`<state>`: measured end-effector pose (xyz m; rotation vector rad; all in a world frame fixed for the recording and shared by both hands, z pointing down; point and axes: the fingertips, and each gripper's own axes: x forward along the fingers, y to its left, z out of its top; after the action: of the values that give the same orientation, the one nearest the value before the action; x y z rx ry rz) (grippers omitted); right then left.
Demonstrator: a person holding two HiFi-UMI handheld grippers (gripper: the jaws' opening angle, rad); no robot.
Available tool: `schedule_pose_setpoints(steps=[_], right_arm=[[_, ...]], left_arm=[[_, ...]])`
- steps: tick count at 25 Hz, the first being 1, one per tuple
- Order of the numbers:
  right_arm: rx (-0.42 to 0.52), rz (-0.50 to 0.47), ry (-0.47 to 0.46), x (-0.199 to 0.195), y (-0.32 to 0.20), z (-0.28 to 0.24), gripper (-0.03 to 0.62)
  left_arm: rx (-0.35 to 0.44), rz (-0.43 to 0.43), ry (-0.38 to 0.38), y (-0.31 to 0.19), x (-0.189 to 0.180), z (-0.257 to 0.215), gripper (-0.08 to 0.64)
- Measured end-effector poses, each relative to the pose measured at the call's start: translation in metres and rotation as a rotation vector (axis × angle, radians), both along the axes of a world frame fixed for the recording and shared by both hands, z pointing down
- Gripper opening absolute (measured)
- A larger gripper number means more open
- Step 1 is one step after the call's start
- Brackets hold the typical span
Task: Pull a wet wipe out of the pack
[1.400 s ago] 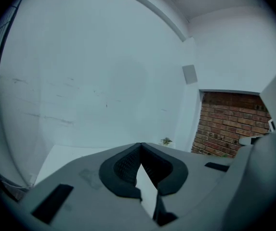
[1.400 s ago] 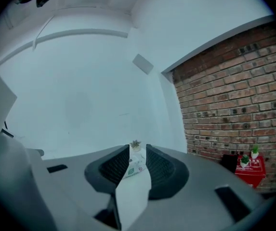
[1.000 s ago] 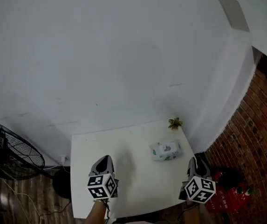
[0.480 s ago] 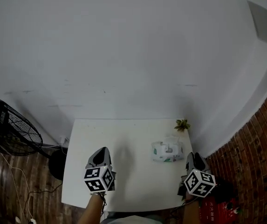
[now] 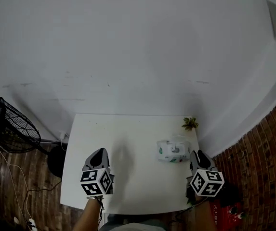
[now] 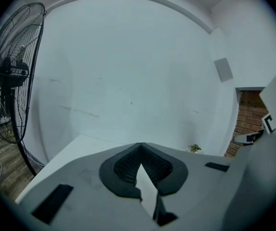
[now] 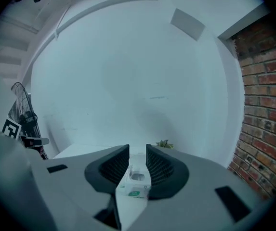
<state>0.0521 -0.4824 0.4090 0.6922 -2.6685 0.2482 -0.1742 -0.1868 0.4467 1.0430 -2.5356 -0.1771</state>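
Note:
The wet wipe pack (image 5: 171, 150), white with green print and a lid on top, lies on the right part of the white table (image 5: 128, 129). My right gripper (image 5: 199, 154) hovers at the table's right front, just right of the pack and apart from it. Its jaws stand a little open, and the pack (image 7: 135, 179) shows through the gap ahead of the right gripper (image 7: 138, 149). My left gripper (image 5: 98, 154) is over the table's left front, far from the pack. The left gripper (image 6: 140, 146) has its jaw tips together, holding nothing.
A small green plant (image 5: 190, 123) stands at the table's far right corner, behind the pack. A standing fan (image 5: 5, 129) is off the left side on the wooden floor. A brick wall (image 5: 268, 167) and a red object (image 5: 229, 210) lie to the right.
The head view has swung, so the table now sits squarer and higher in the picture. Both grippers stay near the front edge. The pack has not moved on the table.

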Motion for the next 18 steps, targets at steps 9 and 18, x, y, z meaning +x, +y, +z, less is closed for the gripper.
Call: schedule_pose_setpoints(steps=[9, 18], right_arm=[[0.050, -0.237, 0.181, -0.013, 0.002, 0.002, 0.115], [0.161, -0.583, 0.397, -0.041, 0.014, 0.018, 0.097]], left_arm=[[0.009, 0.011, 0.085, -0.017, 0.006, 0.031, 0.002], [-0.015, 0.007, 0.111, -0.031, 0.011, 0.065, 0.002]])
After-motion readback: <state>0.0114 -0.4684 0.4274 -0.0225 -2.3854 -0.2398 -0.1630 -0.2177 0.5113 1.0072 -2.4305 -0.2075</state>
